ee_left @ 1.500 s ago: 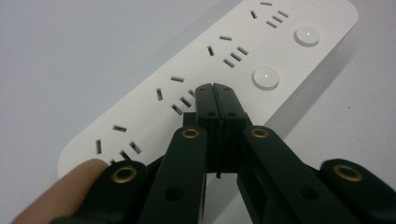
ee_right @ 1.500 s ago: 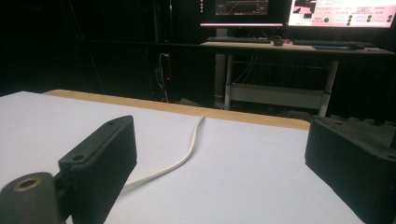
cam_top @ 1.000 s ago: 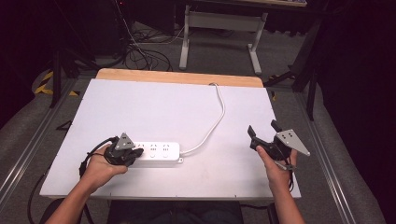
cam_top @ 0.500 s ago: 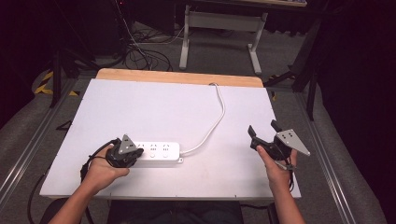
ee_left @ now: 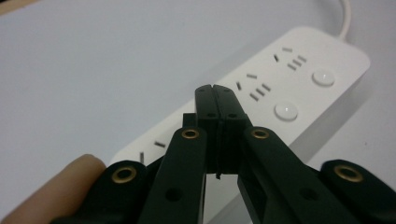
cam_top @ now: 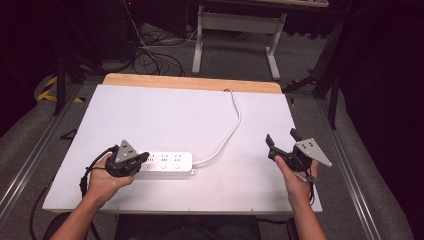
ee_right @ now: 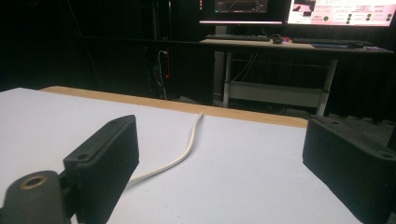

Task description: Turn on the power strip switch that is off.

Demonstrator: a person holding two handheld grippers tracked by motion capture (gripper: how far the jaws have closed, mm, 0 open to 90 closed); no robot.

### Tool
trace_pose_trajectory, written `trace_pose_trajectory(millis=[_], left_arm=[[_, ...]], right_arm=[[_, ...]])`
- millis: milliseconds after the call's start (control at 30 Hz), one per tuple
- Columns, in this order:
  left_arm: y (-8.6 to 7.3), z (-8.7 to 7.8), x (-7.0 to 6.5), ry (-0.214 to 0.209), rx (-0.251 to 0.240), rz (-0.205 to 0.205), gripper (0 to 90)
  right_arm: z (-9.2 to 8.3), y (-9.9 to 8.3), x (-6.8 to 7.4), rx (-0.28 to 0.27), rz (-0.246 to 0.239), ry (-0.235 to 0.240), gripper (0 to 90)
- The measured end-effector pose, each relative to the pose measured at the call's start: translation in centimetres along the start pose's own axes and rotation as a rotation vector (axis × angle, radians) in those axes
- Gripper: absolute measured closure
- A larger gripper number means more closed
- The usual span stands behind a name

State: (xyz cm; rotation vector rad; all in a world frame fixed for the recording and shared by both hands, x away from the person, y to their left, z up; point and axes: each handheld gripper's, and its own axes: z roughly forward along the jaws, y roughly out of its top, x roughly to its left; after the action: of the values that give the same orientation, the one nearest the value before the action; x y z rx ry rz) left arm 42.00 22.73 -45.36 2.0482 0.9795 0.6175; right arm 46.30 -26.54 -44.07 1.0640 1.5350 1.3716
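Observation:
A white power strip point(cam_top: 167, 163) lies near the front left of the white table point(cam_top: 165, 115), its sockets and round buttons facing up. Its white cable point(cam_top: 231, 131) curves back to the table's far edge. My left gripper point(cam_top: 142, 158) is shut with nothing between its jaws, its tips over the strip's left end. In the left gripper view the closed tips point(ee_left: 215, 91) hover just above the power strip point(ee_left: 299, 79), near a socket. My right gripper point(cam_top: 281, 138) stands open at the front right, well apart from the strip. Between its spread jaws in the right gripper view runs the cable point(ee_right: 173, 158).
A wooden strip point(cam_top: 190, 82) edges the table's far side. Beyond it a metal-framed desk point(cam_top: 235, 25) stands on the floor with loose cables point(cam_top: 150, 55). Monitors and a keyboard sit on a desk point(ee_right: 299, 44) in the right gripper view. Metal rails point(cam_top: 350, 165) flank the table.
My left gripper has edged slightly right onto the strip's left end. The right gripper has stayed put.

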Motion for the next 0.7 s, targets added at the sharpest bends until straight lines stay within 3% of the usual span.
trace_pose_trajectory(millis=[67,100,167,233,500,600,667,700], left_arm=[[0.2,-1.0,0.4,0.032,-0.116,-0.036,89.8],[0.2,-1.0,0.4,0.032,-0.116,-0.036,89.3],[0.3,-1.9,0.7,0.064,-0.211,-0.076,88.6],[0.3,-2.6,0.9,0.092,-0.275,-0.104,88.2],[-0.2,-4.3,2.0,0.207,-0.420,-0.170,86.7],[-0.3,-4.8,2.3,0.257,-0.448,-0.175,83.2],[-0.5,-5.0,2.6,0.295,-0.463,-0.191,74.1],[-0.5,-5.1,2.8,0.312,-0.464,-0.196,74.1]], right_arm=[[0.0,0.0,0.0,-0.001,-0.001,-0.002,11.3],[0.0,0.0,0.0,-0.003,-0.002,-0.004,11.4],[-0.1,0.1,0.0,-0.007,-0.002,-0.006,11.4],[-0.1,0.0,0.0,-0.006,-0.001,-0.009,11.3],[-0.1,0.1,0.0,-0.010,-0.001,-0.006,11.4],[-0.1,0.1,-0.1,-0.011,-0.001,-0.005,11.4],[-0.2,0.1,-0.1,-0.012,-0.001,-0.006,11.5],[-0.2,0.1,-0.1,-0.012,-0.001,-0.006,11.5]])
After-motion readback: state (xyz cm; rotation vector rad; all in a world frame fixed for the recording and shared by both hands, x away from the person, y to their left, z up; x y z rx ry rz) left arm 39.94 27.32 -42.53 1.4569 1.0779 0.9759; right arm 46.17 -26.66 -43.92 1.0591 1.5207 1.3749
